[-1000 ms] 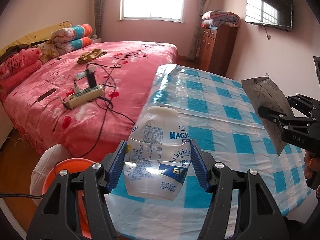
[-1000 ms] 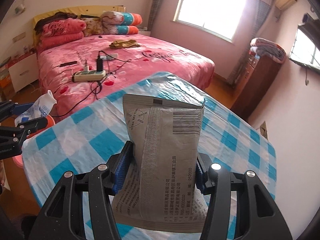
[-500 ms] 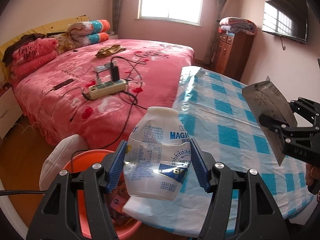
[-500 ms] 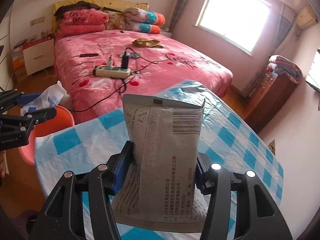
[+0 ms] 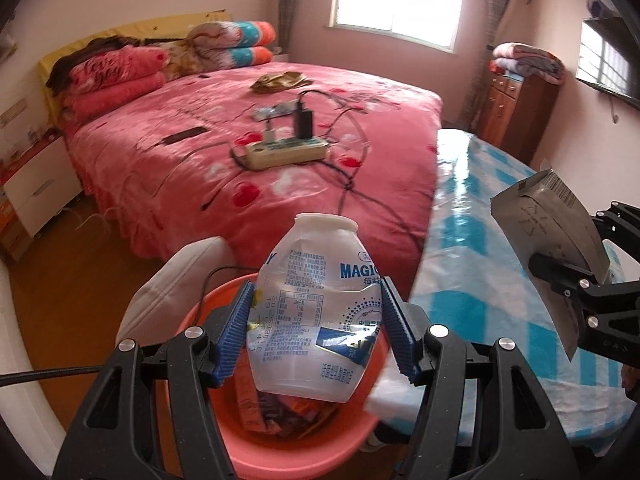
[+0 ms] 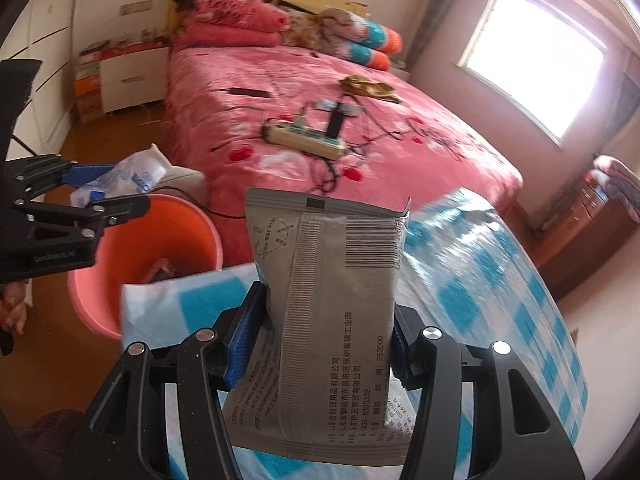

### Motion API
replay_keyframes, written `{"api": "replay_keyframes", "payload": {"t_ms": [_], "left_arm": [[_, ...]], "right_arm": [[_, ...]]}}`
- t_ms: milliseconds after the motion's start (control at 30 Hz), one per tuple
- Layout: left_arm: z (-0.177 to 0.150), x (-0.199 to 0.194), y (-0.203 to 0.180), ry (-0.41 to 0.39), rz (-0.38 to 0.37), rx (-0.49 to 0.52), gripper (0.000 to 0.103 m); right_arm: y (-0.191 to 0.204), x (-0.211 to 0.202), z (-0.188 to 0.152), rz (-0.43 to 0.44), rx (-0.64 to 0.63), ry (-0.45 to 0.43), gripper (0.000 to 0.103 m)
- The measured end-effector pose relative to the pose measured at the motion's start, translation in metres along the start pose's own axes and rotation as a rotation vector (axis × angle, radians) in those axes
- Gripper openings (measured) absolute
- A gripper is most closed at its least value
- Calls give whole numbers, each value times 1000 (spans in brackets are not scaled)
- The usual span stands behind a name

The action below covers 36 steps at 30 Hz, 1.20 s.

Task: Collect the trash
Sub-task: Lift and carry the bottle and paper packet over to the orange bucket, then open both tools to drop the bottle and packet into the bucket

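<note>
Two trash items were held, one per tongs. Bottle (image 5: 316, 312), a crumpled clear plastic one with blue print and a white neck, sat upright between the blue pads (image 5: 236, 332) of the left tongs (image 5: 316, 334), pinched on both sides, dented at the waist. It hung right over the bucket (image 5: 280, 452), an orange-pink one on the floor just beside the bench (image 5: 492, 304) edge. Wrappers lay inside the bucket, blurred. Pouch (image 6: 336, 320), grey with a barcode and printed text, stood upright in the right tongs (image 6: 320, 340), pads (image 6: 244, 344) pressed on its lower sides. It was over the bench corner, near the bucket but not above it. In the left view the pouch (image 5: 548, 228) and right tongs (image 5: 568, 280) showed at the right edge, over the bench. In the right view the left tongs (image 6: 108, 188) showed at the left edge with the bottle (image 6: 128, 174) above the bucket (image 6: 168, 232) rim. Bench carried a blue-and-white check cloth under shiny plastic. Bed (image 5: 280, 168) with a pink cover stood behind the bucket, with a power strip (image 5: 284, 152) and cables on it. Bright window (image 5: 396, 0) at the back wall.
</note>
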<state>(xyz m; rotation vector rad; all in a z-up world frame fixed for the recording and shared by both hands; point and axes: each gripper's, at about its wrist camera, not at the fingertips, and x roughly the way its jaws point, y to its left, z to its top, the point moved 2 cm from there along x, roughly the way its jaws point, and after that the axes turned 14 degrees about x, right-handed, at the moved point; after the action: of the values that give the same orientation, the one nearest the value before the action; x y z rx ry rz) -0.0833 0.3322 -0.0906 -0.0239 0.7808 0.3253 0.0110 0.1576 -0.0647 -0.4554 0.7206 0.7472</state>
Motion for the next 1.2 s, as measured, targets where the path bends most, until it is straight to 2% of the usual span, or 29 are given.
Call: {"api": "replay_keyframes", "payload": {"t_ms": [333, 633, 1200], "left_arm": [[-23, 12, 37, 52, 53, -66, 63], [-40, 23, 59, 94, 74, -112, 63], [-55, 39, 69, 135, 73, -147, 63]], "right_arm": [[66, 30, 18, 105, -102, 30, 56], [107, 51, 15, 161, -171, 68, 56], [131, 73, 7, 191, -221, 123, 56]]}}
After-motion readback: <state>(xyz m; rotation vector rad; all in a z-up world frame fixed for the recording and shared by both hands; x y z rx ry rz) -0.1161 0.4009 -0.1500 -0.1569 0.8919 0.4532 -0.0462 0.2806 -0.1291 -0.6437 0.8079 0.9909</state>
